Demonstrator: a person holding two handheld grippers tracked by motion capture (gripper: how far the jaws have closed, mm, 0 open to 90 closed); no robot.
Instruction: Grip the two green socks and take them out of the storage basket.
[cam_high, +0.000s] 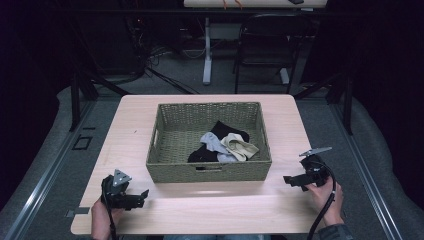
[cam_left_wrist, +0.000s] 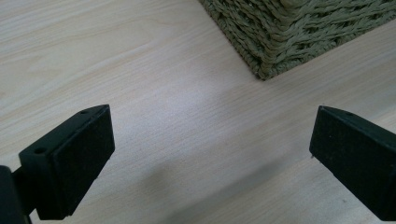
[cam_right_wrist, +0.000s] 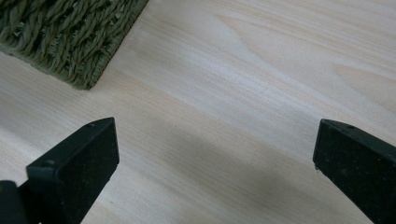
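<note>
A green woven basket stands in the middle of the light wooden table. Inside it lie a black sock, a grey sock and a beige sock, bunched at the front right. My left gripper rests low over the table near the front left, open, nothing between its jaws; a basket corner lies ahead of it. My right gripper hovers at the front right, open and empty, with another basket corner ahead of it.
Bare wood lies under both grippers. Behind the table stand a dark chair and a white desk leg on a grey floor. Metal rails run along both sides of the table.
</note>
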